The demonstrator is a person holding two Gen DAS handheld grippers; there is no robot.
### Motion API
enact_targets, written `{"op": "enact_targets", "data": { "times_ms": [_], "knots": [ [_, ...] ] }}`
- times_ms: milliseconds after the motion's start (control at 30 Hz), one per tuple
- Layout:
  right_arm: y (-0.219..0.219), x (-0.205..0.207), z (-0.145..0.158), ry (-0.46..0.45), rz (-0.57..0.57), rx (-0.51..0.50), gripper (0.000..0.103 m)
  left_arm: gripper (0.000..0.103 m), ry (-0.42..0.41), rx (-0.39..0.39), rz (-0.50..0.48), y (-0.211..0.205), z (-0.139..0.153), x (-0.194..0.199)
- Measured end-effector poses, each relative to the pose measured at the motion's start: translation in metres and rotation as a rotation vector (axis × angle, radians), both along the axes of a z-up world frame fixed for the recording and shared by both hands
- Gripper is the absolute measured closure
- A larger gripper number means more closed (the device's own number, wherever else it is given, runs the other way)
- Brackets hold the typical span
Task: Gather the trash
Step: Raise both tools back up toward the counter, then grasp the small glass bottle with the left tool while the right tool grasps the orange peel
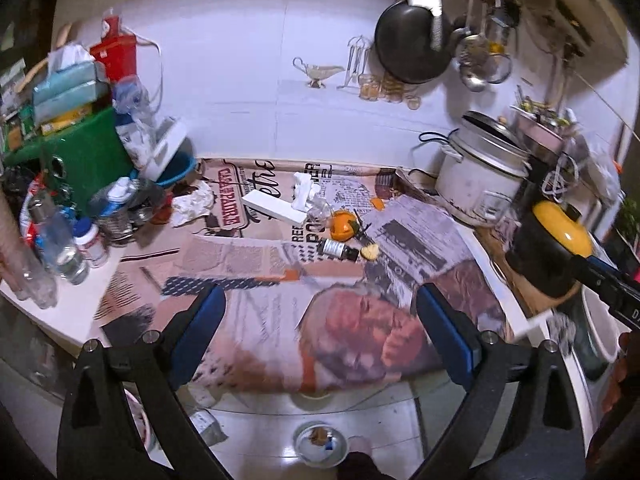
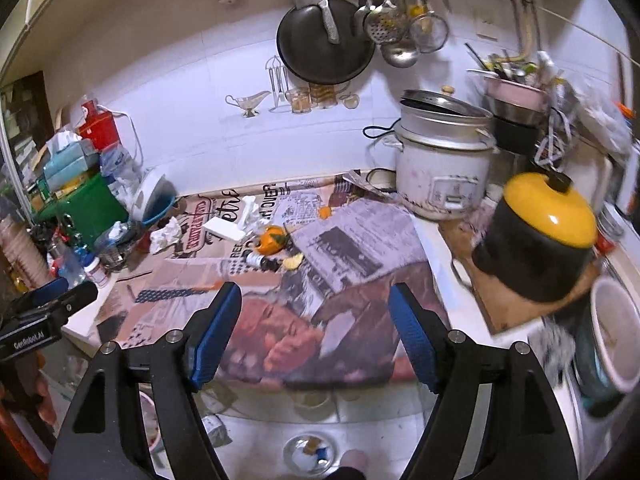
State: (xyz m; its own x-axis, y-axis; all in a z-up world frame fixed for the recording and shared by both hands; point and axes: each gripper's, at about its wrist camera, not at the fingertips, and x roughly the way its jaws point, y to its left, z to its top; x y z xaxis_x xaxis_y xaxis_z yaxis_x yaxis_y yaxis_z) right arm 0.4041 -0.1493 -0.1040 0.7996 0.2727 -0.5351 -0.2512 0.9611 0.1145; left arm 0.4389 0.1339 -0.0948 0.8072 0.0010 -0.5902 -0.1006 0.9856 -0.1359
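Note:
Trash lies on a newspaper-covered counter (image 1: 280,304): a crumpled white paper (image 1: 194,204), a crumpled tissue (image 1: 304,192), a white flat box (image 1: 274,206), an orange with peel (image 1: 344,225), a small dark bottle (image 1: 338,249) and a peel piece (image 1: 370,252). The same items show in the right wrist view: paper (image 2: 166,235), box (image 2: 224,229), orange (image 2: 273,239), bottle (image 2: 262,261). My left gripper (image 1: 320,300) is open and empty above the counter's near edge. My right gripper (image 2: 314,300) is open and empty, also short of the trash.
A white rice cooker (image 2: 440,168) and a black pot with yellow lid (image 2: 536,236) stand at the right. Bottles, a green box (image 1: 90,152) and tissue boxes crowd the left. A black pan (image 2: 324,40) hangs on the wall. A metal bowl (image 1: 320,444) sits on the floor below.

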Motion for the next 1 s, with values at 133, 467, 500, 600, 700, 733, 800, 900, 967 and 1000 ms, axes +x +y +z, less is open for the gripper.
{"op": "enact_targets", "data": {
  "times_ms": [133, 467, 500, 600, 700, 733, 800, 900, 967, 1000],
  "knots": [
    [-0.011, 0.056, 0.001, 0.031, 0.054, -0.038, 0.03, 0.007, 0.044, -0.036, 0.054, -0.009, -0.011, 0.056],
    [-0.013, 0.152, -0.037, 0.176, 0.14, -0.052, 0.03, 0.007, 0.221, -0.042, 0.094, -0.023, -0.079, 0.177],
    [-0.011, 0.159, -0.042, 0.197, 0.142, -0.045, 0.03, 0.007, 0.238, -0.036, 0.08, -0.024, -0.086, 0.186],
    [-0.006, 0.176, -0.054, 0.24, 0.127, -0.049, 0.03, 0.007, 0.288, -0.014, 0.024, -0.028, -0.108, 0.215],
    [0.0, 0.189, -0.066, 0.278, 0.084, -0.056, 0.03, 0.007, 0.336, 0.0, -0.057, -0.03, -0.13, 0.244],
    [0.003, 0.194, -0.071, 0.293, 0.068, -0.055, 0.03, 0.007, 0.346, -0.003, -0.088, -0.03, -0.136, 0.252],
    [0.006, 0.202, -0.079, 0.327, 0.034, -0.048, 0.03, 0.007, 0.369, 0.002, -0.151, -0.032, -0.149, 0.268],
    [0.013, 0.213, -0.093, 0.38, -0.009, -0.018, 0.03, 0.007, 0.408, 0.033, -0.216, -0.033, -0.167, 0.288],
    [0.021, 0.221, -0.102, 0.413, -0.019, -0.008, 0.03, 0.007, 0.435, 0.064, -0.246, -0.034, -0.179, 0.3],
    [0.024, 0.224, -0.106, 0.421, -0.019, -0.011, 0.03, 0.007, 0.441, 0.07, -0.258, -0.035, -0.183, 0.304]
  ]
}}
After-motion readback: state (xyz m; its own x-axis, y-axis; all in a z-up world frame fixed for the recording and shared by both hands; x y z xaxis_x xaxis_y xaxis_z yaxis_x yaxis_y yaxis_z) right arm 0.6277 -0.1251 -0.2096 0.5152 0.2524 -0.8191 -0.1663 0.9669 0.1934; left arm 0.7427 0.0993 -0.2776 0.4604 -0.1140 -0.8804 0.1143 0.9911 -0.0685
